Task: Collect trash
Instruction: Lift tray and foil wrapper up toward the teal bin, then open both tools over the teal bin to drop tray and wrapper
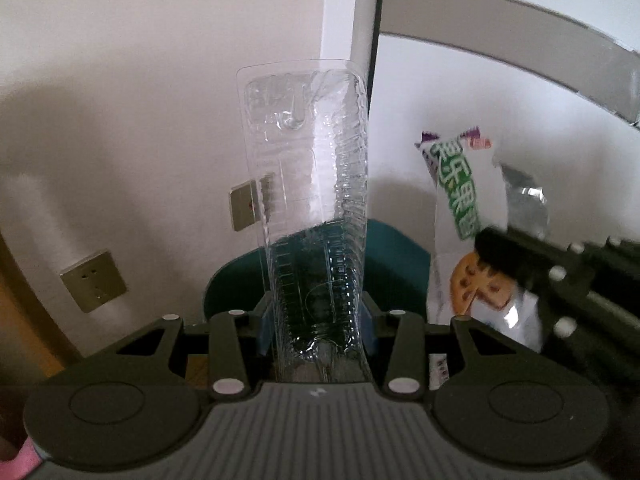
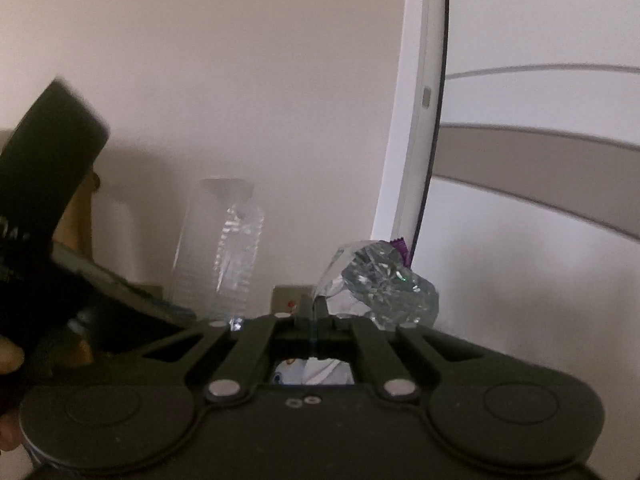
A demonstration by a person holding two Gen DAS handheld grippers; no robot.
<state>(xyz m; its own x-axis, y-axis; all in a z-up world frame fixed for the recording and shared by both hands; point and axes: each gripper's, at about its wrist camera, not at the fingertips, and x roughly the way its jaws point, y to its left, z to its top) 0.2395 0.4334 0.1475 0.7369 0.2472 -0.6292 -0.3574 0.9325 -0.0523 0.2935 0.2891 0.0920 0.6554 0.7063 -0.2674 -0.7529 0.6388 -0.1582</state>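
My left gripper point(image 1: 318, 322) is shut on a clear plastic blister tray point(image 1: 308, 168), which stands upright between its blue pads point(image 1: 265, 330). From the right of the left wrist view, my right gripper point(image 1: 496, 256) comes in shut on a white snack wrapper point(image 1: 452, 200) with green lettering, a cookie picture and a purple edge. In the right wrist view the right gripper point(image 2: 314, 308) pinches that wrapper point(image 2: 384, 284), its silver inside crumpled above the fingertips. The clear tray point(image 2: 224, 248) shows blurred to the left, beside the left gripper's black body point(image 2: 48, 184) and a person's hand point(image 2: 8, 356).
A teal rounded object point(image 1: 396, 256) sits low behind the tray. Wall sockets point(image 1: 94, 280) and a switch plate point(image 1: 242, 206) are set in the white wall. A white door edge point(image 1: 360, 12) rises behind, and a grey-banded wall point(image 1: 520, 40) lies to the right.
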